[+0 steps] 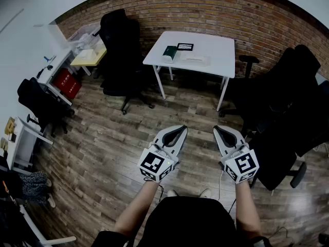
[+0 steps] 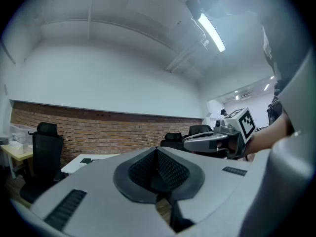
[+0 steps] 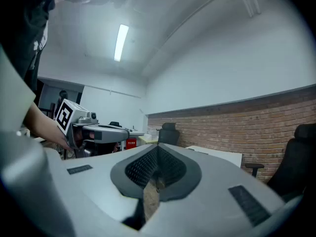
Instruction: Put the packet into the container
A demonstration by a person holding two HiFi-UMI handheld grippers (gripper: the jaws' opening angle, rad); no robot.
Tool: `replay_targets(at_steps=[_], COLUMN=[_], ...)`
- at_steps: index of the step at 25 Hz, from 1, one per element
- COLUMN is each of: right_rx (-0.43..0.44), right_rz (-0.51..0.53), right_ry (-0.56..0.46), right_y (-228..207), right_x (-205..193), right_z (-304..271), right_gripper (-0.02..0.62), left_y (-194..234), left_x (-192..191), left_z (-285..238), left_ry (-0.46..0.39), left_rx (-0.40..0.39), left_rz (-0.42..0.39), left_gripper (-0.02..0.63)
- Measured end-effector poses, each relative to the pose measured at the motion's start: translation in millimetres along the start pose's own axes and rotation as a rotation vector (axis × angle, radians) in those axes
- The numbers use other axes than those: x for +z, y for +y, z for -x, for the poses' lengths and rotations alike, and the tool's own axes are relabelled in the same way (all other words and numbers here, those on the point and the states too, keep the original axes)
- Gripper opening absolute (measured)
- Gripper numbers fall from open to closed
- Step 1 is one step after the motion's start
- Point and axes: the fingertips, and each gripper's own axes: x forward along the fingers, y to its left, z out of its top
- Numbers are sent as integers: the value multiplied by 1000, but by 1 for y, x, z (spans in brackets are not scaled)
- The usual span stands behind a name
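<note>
The left gripper (image 1: 180, 130) and right gripper (image 1: 218, 130) are both pressed together and empty. They point level toward the white rectangular table (image 1: 216, 48). The small dark green packet (image 1: 169, 52) on it, likely the task's, lies well ahead and nearer the left.

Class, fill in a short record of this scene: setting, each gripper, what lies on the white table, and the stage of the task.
Setting: brick wall, wooden floor, black office chair
Left gripper: shut, empty, level
Right gripper: shut, empty, level
White table: dark green packet, black square item, pale flat container
Task stage: not begun; both grippers well short of the table
</note>
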Motion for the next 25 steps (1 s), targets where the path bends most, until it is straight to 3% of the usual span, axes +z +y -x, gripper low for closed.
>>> replay_targets(at_steps=[12, 25], right_rx=[-16, 11], right_rz=[3, -5], right_ry=[-31, -22], right_y=[-2, -24], right_x=[1, -10], right_z=[1, 24], right_gripper=[5, 5], left_y=[-4, -27], left_x=[-4, -10], left_z=[-3, -25], left_ry=[14, 28], left_rx=[-20, 11], left_rz=[5, 16], left_gripper=[8, 8])
